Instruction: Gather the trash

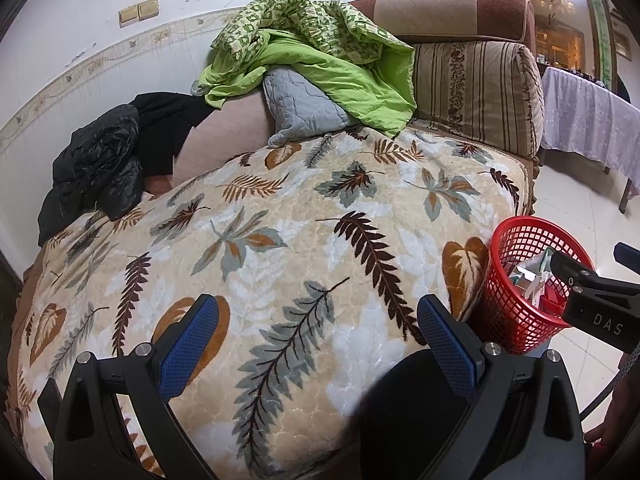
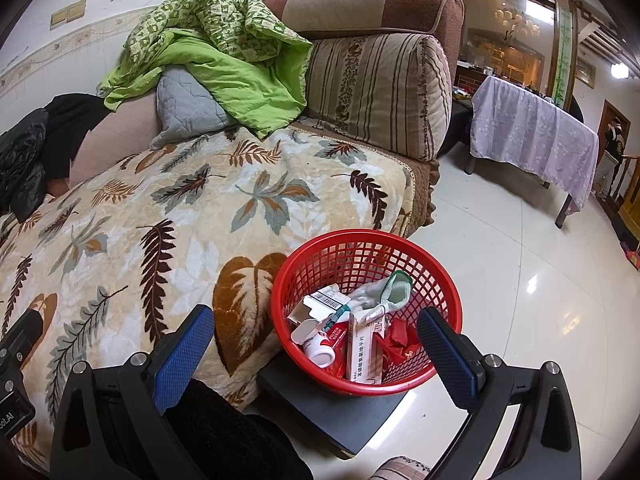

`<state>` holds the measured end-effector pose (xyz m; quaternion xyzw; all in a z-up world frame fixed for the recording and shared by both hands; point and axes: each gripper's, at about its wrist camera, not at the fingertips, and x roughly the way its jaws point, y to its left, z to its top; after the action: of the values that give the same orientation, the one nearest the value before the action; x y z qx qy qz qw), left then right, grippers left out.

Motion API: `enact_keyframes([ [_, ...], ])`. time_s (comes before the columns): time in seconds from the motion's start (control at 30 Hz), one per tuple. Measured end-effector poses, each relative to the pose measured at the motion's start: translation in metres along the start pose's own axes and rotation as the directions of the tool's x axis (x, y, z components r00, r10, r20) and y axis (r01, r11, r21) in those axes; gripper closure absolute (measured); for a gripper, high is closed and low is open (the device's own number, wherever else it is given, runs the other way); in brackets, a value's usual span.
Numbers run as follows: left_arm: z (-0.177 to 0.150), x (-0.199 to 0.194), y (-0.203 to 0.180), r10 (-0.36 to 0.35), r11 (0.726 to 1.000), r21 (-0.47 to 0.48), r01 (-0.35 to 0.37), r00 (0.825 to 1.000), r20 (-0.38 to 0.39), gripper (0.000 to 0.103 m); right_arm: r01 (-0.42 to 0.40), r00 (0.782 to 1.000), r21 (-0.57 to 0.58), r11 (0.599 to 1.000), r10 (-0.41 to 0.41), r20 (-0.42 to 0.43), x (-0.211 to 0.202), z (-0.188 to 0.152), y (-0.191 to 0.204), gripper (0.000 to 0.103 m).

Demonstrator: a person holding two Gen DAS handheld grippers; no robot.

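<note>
— Where's the trash?
— In the red basket (image 2: 366,312) just beside the sofa's leaf blanket (image 2: 168,232): cartons, a pill bottle (image 2: 316,346), wrappers.
— And the fingers?
— Left gripper (image 1: 318,344) and right gripper (image 2: 316,354) both spread wide, gripping nothing.

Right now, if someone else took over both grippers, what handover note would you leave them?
Left gripper: open, empty, over the leaf-pattern blanket on the sofa.
Right gripper: open, empty, over the red basket.
The basket stands on a dark block on the floor beside the sofa and holds the trash: boxes, wrappers, a small bottle.
Done: trash is in the basket.
Left: no loose trash shows on the blanket; check the areas out of view.
</note>
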<state>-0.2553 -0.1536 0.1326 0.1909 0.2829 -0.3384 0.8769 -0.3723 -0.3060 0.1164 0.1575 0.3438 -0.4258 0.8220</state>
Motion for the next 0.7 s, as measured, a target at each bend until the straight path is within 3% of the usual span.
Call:
enact_keyframes([
  [0.27, -0.003, 0.001, 0.021, 0.016, 0.998, -0.063, -0.017, 1.0, -0.017, 0.004, -0.054, 0.998, -0.095, 0.994, 0.055, 0.012, 0.008, 0.01, 0.023, 0.001],
  [0.43, -0.008, 0.001, 0.074, 0.1, 0.978, -0.181, -0.106, 0.994, -0.038, 0.004, -0.126, 0.988, -0.222, 0.967, 0.142, 0.059, 0.013, 0.032, 0.075, 0.001],
  [0.57, -0.021, 0.011, 0.13, 0.163, 0.934, -0.301, -0.191, 0.98, -0.113, 0.004, -0.21, 0.971, -0.339, 0.917, 0.237, 0.04, 0.021, 0.042, 0.137, 0.001],
  [0.7, -0.043, 0.031, 0.19, 0.178, 0.863, -0.432, -0.261, 0.958, -0.223, 0.004, -0.296, 0.951, -0.393, 0.87, 0.308, -0.034, 0.04, 0.041, 0.202, 0.001],
])
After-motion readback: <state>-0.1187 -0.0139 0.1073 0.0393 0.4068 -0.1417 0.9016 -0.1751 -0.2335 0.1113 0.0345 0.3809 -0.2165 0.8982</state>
